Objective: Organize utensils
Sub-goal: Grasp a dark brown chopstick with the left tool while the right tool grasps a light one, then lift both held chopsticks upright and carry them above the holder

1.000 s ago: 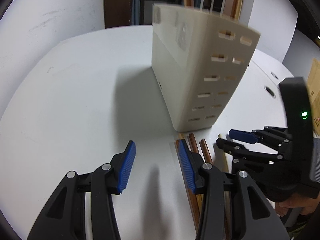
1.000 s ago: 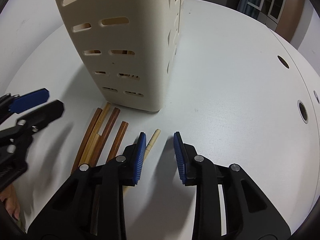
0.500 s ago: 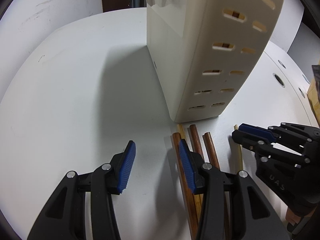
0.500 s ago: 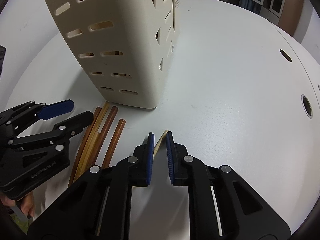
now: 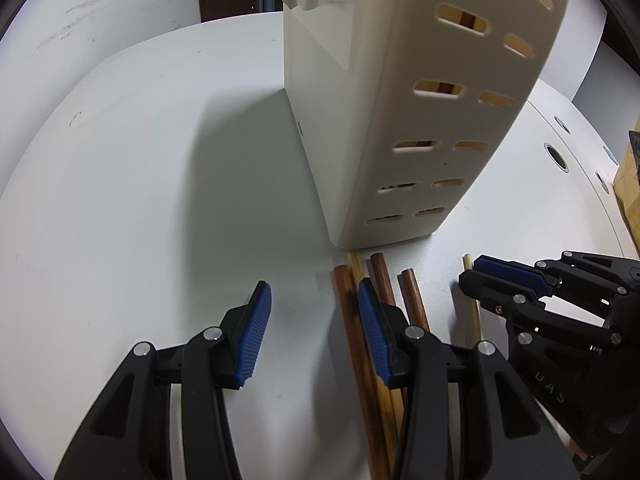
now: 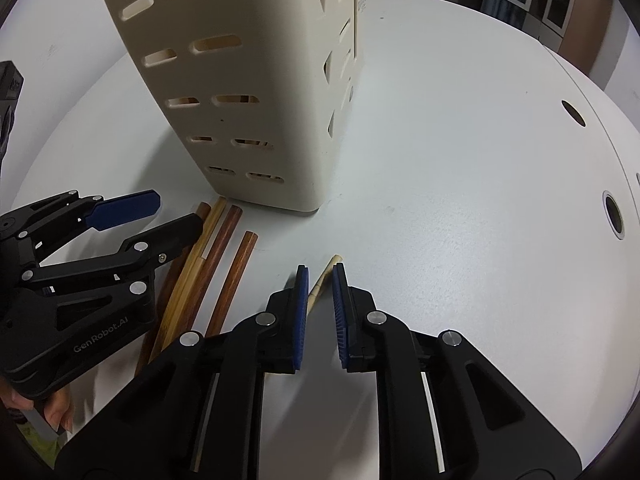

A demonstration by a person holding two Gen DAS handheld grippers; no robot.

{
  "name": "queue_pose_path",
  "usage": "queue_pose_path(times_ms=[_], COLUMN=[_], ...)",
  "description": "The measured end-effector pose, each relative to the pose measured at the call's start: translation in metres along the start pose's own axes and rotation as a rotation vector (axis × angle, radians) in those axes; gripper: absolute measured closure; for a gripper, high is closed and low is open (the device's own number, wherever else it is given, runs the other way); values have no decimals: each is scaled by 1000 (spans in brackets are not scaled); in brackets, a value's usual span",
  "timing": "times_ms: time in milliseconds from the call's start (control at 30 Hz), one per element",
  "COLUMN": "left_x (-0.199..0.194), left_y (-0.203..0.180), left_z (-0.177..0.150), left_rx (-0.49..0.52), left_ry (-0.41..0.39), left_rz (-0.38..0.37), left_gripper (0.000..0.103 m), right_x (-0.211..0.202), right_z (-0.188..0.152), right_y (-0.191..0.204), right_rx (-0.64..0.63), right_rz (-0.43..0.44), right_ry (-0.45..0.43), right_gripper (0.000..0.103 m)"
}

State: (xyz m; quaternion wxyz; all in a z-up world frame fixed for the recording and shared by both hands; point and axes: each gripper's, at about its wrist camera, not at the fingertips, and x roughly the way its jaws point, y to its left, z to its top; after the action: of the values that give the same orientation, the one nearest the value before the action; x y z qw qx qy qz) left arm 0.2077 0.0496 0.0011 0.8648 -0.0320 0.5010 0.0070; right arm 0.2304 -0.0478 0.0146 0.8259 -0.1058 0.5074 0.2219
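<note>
Nearest the right wrist camera we see the right gripper (image 6: 320, 276) pinched narrow around 1 pale chopstick (image 6: 326, 272); its jaws have just been closing, and the blue pads (image 6: 301, 304) bracket the stick's tip on the white table (image 6: 460, 200). We can't tell if the pads actually press on it.

Just left of that, 4 more chopsticks (image 6: 224, 256) lie in a loose bundle, 3 dark brown and 1 light, ends pointing at the holder.

The left gripper (image 5: 314, 308) hovers over that bundle with its jaws about half apart and nothing between the pads; the right-hand finger (image 5: 372, 320) sits over the brown sticks, the left-hand finger over bare table. A person's fingertips (image 6: 56, 416) show at the lower left edge of the right wrist view.

Beyond the sticks stands the cream slotted utensil holder (image 5: 420, 120), upright, base just past the chopstick ends. Brown sticks show through its upper slots.
</note>
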Motion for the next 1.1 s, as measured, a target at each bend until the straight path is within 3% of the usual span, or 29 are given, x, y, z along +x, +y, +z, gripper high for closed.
queue_pose_path(times_ms=[167,233,400,500,567,800,1100], left_x=[1,1,2,1,0,-6,-71], left_y=[2,3,3,6,9,12,13], left_z=[4,5,9,11,11,9,6], left_rx=[-13,-8,17,25,15,15,-10], left_ry=[16,34,32,23,20,2,-148], left_rz=[14,15,33,58,30,22,-19], left_gripper=[59,68,74,85,93,96,96], right_x=[1,1,1,1,1,-24,-60], right_z=[0,0,0,0,1,-3,3], right_y=[6,7,4,0,-5,-6,0], right_rx=[-21,-24,-24,-7,25,65,52], right_rz=[-7,-3,1,22,50,109,121], right_ry=[7,11,7,4,5,-87,-193], right_gripper=[93,96,98,98,98,99,99])
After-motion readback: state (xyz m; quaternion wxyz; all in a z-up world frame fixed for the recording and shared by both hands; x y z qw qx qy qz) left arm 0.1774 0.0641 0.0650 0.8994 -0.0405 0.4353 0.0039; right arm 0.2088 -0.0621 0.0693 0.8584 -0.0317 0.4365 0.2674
